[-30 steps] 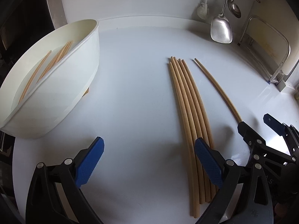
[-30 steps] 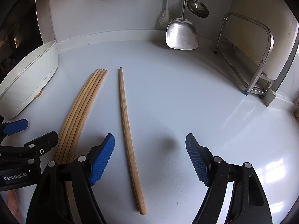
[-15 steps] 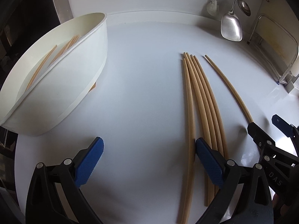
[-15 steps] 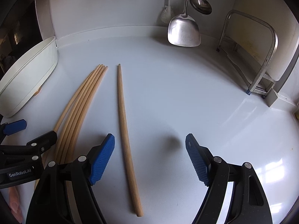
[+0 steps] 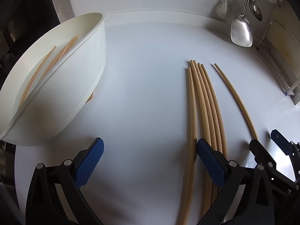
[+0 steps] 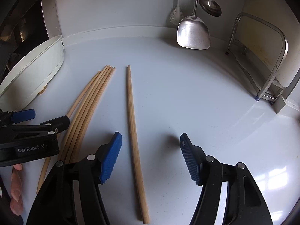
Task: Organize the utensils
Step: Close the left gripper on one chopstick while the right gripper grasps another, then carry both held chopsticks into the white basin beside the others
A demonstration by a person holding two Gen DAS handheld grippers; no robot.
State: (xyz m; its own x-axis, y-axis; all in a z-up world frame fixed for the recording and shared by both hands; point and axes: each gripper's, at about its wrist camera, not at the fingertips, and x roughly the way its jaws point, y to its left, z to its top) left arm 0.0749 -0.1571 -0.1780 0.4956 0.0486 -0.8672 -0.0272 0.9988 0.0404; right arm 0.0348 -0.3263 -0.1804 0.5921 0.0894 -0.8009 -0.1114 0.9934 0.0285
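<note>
Chopsticks are our job here: one lone chopstick (image 6: 133,131) lies on the white counter (image 6: 187,93), pale wood, thick end near us, thin tip pointing to twelve o'clock. Our right gripper (image 6: 150,155) straddles it, the stick passing between the jaws close to the eleven o'clock pad; the jaws have just been narrowing but no pad presses on it yet, so it is ours to take on the right. At nine o'clock lies a bundle of chopsticks (image 5: 204,112), long axis also toward twelve. Our left gripper (image 5: 149,161) stands wide, holding nothing, one stick just inside its right pad. Farther left sits the white tub (image 5: 56,101) with more sticks inside.
</note>
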